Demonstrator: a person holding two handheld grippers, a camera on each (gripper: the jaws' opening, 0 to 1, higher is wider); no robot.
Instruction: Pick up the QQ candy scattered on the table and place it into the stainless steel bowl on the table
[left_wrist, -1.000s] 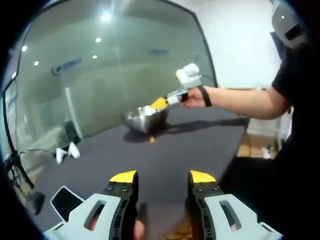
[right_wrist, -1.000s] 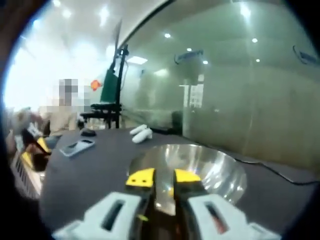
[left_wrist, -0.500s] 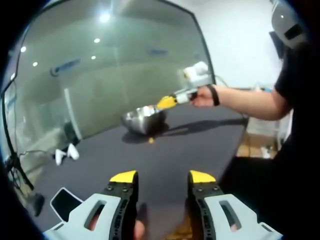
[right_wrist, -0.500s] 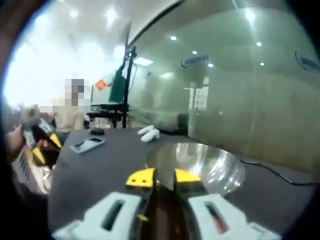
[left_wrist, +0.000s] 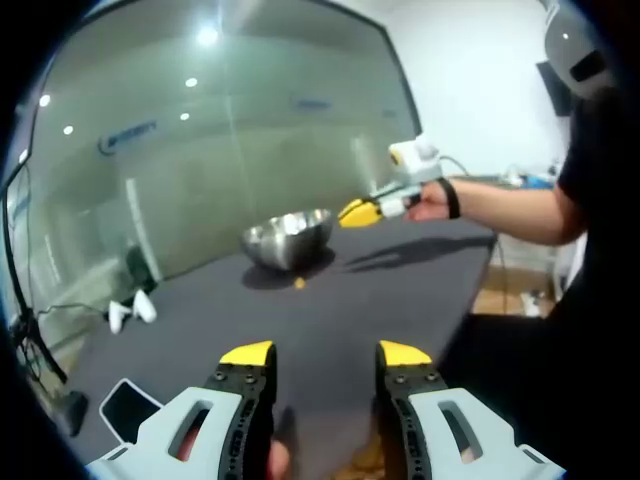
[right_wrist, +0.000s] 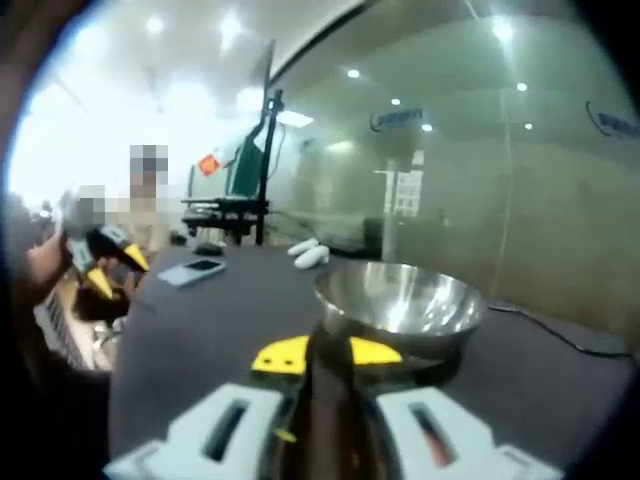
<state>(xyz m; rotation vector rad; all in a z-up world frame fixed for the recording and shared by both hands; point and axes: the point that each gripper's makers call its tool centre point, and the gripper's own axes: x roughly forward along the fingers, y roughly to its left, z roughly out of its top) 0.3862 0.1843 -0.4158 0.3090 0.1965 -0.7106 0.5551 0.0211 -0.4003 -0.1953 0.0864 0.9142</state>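
The stainless steel bowl (left_wrist: 288, 238) stands on the dark table (left_wrist: 380, 300), with one small yellow candy (left_wrist: 299, 284) lying just in front of it. My left gripper (left_wrist: 325, 355) hovers open near the table's near edge, nothing between its jaws. My right gripper (left_wrist: 360, 212), held in a hand, hangs in the air to the right of the bowl, yellow tips close together. In the right gripper view the bowl (right_wrist: 400, 300) sits just beyond my right gripper (right_wrist: 328, 355), whose jaws stand nearly together with nothing seen between them. The left gripper (right_wrist: 118, 270) appears far left.
A phone (left_wrist: 128, 405) lies at the near left of the table and two white objects (left_wrist: 130, 310) lie farther back. A glass wall (left_wrist: 220, 150) runs behind the table. A cable (right_wrist: 560, 338) trails past the bowl. A stand (right_wrist: 255, 170) rises beyond the table.
My right gripper has drawn back from over the bowl, up and to the right; the bowl now lies ahead of it, not beneath. My left gripper has stayed put.
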